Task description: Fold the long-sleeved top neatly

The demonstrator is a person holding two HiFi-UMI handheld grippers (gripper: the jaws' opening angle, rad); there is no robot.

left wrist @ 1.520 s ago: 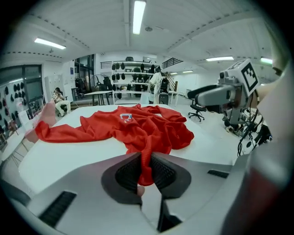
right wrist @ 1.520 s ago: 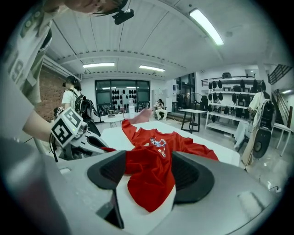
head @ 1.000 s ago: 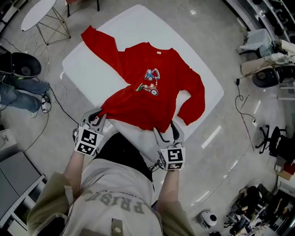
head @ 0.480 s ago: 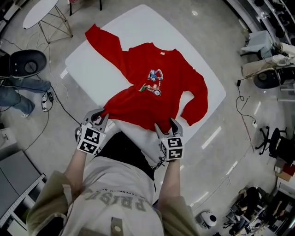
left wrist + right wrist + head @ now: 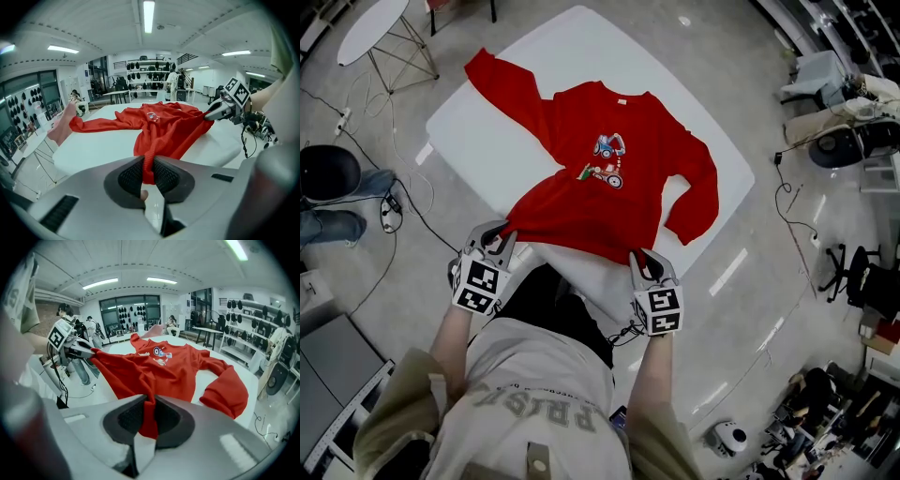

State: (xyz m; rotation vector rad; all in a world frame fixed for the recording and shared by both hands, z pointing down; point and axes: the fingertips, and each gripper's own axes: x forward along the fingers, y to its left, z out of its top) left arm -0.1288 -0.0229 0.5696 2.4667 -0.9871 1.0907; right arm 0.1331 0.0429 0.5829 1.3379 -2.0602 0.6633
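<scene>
Pinching the near hem of the red long-sleeved top (image 5: pixel 600 178), the left gripper (image 5: pixel 504 236) is clamped on its left corner. The right gripper (image 5: pixel 643 262), whose jaws have just been closing, presses on the right corner. Beyond them the top lies face up on the white table (image 5: pixel 478 141), collar far, one sleeve stretched far left and the other bent at the right.

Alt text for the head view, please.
From above, a person pinches the near hem of a red long-sleeved top with both grippers: the left gripper shut on one corner, the right gripper, whose fingers have just closed, on the other. The top lies print-up on a white table, one sleeve stretched out, one bent.
</scene>
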